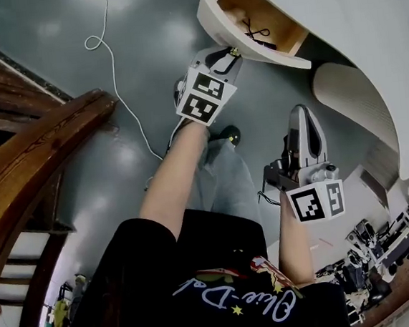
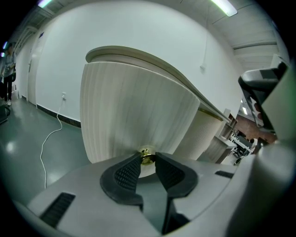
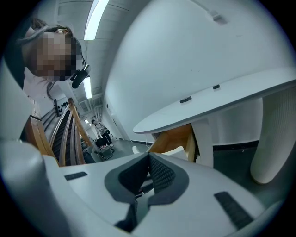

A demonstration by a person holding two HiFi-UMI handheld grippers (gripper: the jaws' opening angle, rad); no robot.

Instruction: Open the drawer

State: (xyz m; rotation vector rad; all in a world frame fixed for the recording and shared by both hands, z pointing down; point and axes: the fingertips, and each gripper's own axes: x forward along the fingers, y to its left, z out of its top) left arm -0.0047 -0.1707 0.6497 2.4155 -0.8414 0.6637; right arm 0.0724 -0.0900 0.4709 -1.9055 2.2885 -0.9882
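Drawer point(image 1: 258, 50) stands pulled out from under the white counter point(image 1: 348, 16), wooden inside showing, with a dark cable point(image 1: 256, 32) lying in it. Left tongs point(image 2: 148, 162) are clenched on the brass knob point(image 2: 147, 155) at the drawer's front. Right tongs point(image 3: 149, 159) hang away from the counter's edge, their 2 pads closed together on nothing.

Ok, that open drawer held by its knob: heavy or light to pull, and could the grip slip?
Probably light: the drawer looks shallow and holds only a thin dark cable. Its wood-coloured walls suggest it stays stiff rather than flexing. A slip seems possible, since the left claw pinches a small, rounded, shiny brass knob with just its pad tips.
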